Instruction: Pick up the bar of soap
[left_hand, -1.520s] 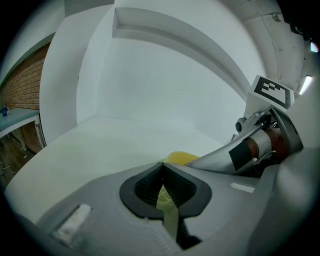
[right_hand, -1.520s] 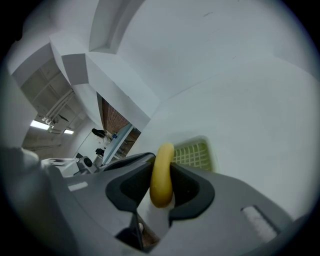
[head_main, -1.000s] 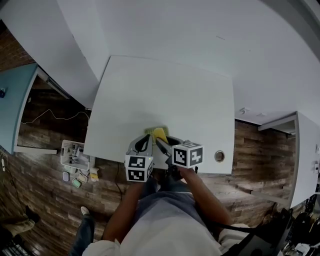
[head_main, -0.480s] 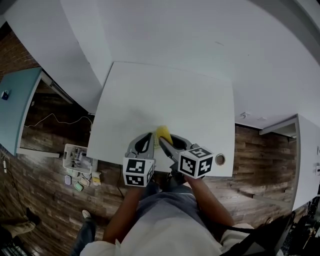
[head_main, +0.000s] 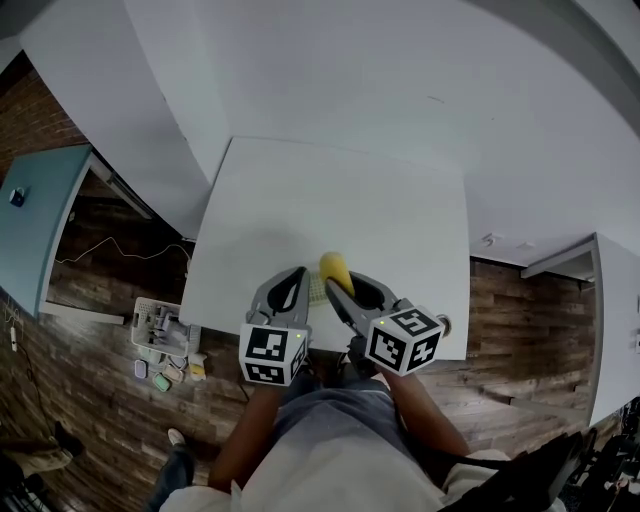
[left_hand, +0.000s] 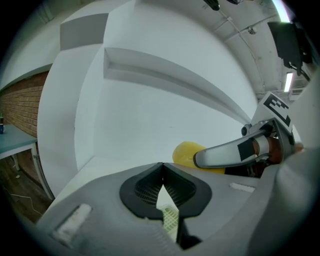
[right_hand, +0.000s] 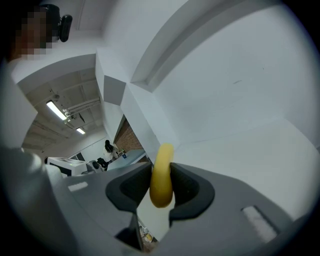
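Observation:
My right gripper (right_hand: 161, 186) is shut on the yellow bar of soap (right_hand: 161, 175), which stands on edge between the jaws, lifted above the white table (head_main: 400, 230). In the head view the soap (head_main: 333, 268) sticks out ahead of the right gripper (head_main: 338, 288), near the table's front edge. The left gripper view shows the soap (left_hand: 189, 153) to the right, clamped by the right gripper's finger. My left gripper (left_hand: 162, 186) is shut with nothing in it and hangs just left of the right one (head_main: 297, 285). A pale green mesh soap dish (head_main: 317, 290) lies on the table between the two grippers.
White walls rise behind the table. A round cable hole (head_main: 441, 323) sits at the table's front right corner. On the wooden floor to the left stands a small basket of items (head_main: 160, 330). A blue table (head_main: 35, 215) is at the far left.
The right gripper has lifted the soap up off the green mesh dish and drawn back slightly toward me. The left gripper has stayed shut beside it.

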